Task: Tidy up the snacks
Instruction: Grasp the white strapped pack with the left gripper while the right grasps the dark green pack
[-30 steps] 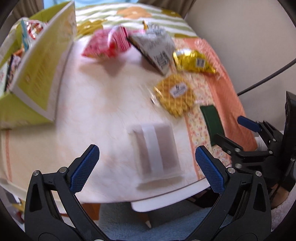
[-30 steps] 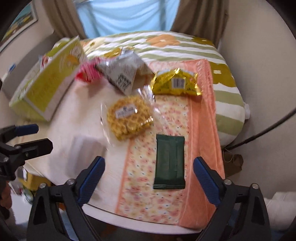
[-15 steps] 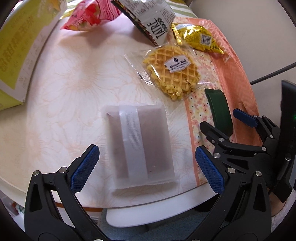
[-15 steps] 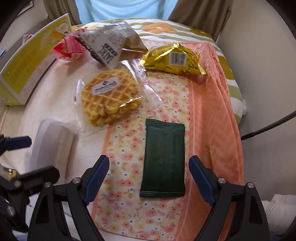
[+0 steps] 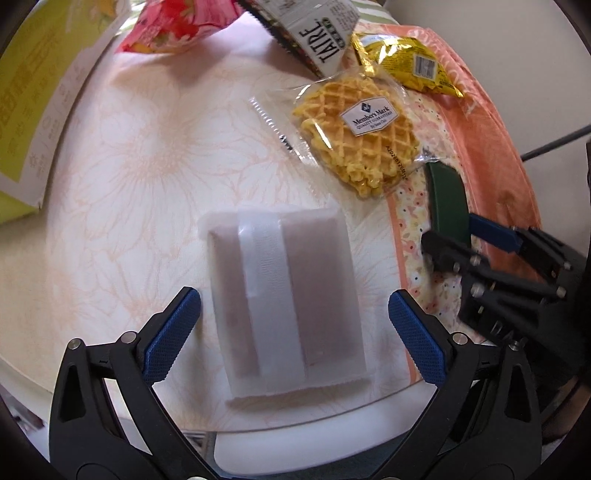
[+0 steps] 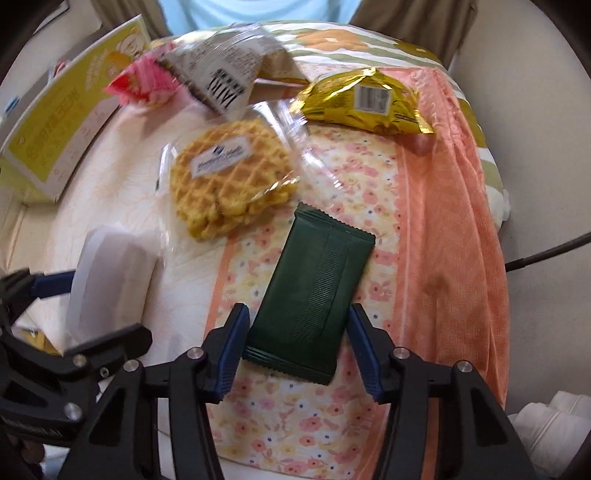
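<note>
A frosted white snack packet (image 5: 284, 302) lies on the table between the open fingers of my left gripper (image 5: 293, 336). It also shows in the right wrist view (image 6: 110, 277). A dark green wrapped bar (image 6: 314, 291) lies on the floral cloth, its near end between the narrowed fingers of my right gripper (image 6: 295, 347). The pads sit close beside its edges; contact is unclear. The bar also shows in the left wrist view (image 5: 445, 201).
A wrapped waffle (image 6: 229, 177), a gold packet (image 6: 362, 99), a grey TATRE bag (image 5: 314, 33) and a pink bag (image 5: 177, 26) lie further back. A yellow-green box (image 6: 62, 118) stands at the left. The table edge (image 5: 314, 439) is close.
Both grippers have moved forward and down over the table. The left now straddles the white packet. The right fingers have narrowed around the green bar's near end.
</note>
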